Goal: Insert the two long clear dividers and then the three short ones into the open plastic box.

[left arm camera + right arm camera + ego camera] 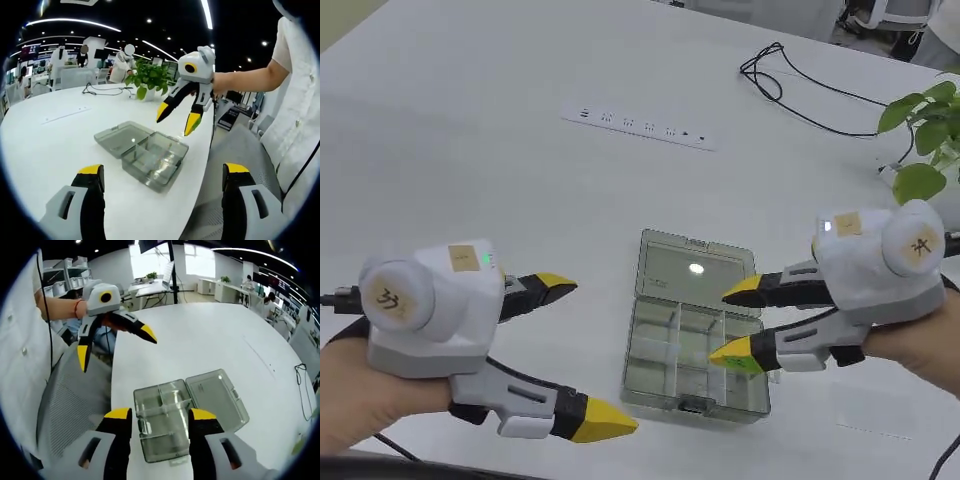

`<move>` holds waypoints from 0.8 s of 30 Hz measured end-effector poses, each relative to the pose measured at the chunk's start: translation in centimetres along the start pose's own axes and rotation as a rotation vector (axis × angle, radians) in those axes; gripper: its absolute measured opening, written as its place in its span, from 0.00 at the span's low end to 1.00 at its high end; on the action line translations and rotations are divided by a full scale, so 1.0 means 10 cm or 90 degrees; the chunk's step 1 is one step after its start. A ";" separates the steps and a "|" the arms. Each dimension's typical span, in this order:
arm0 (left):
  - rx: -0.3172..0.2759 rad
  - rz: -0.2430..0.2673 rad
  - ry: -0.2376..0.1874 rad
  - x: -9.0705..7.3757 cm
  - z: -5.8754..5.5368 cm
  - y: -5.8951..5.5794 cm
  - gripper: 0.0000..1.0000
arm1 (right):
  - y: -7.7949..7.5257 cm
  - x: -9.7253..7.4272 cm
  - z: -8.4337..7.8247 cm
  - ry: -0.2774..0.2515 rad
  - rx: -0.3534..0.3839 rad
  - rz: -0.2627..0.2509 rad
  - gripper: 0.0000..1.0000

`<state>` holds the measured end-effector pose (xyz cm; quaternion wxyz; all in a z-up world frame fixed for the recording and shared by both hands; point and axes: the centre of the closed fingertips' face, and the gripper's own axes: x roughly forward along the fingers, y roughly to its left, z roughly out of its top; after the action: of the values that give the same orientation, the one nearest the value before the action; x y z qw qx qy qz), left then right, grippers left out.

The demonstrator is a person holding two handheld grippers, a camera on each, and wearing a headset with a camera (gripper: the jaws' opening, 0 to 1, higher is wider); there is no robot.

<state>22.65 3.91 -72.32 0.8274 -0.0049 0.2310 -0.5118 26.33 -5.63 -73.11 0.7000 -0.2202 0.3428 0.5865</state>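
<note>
Head view: left tongs (598,356) and right tongs (722,322) gaped empty; the right, above the box (660,400), might jar dividers (673,318) loose

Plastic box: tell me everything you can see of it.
The plastic box is smoky clear, shallow and rectangular, lying open and flat on the white table. Its hinged lid is folded back flat, away from the person. Clear dividers split the tray into compartments; their count is unclear. A small latch sits on the front wall. The right gripper hovers open above its right side, apparently not touching.
</note>
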 end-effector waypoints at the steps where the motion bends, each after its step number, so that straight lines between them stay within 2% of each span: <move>1: -0.001 0.001 -0.001 0.00 0.00 0.00 1.00 | -0.01 -0.03 -0.04 0.002 0.002 -0.002 0.48; 11: 0.000 0.007 -0.002 -0.02 -0.01 -0.04 1.00 | -0.05 -0.28 -0.37 0.028 0.014 -0.017 0.54; 24: 0.000 0.009 -0.001 -0.04 -0.01 -0.05 1.00 | -0.15 -0.51 -0.92 0.089 0.026 -0.028 0.56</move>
<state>22.03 4.04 -72.15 0.8314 -0.0033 0.2303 -0.5057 25.34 -15.92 -75.67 0.6912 -0.2538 0.3979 0.5473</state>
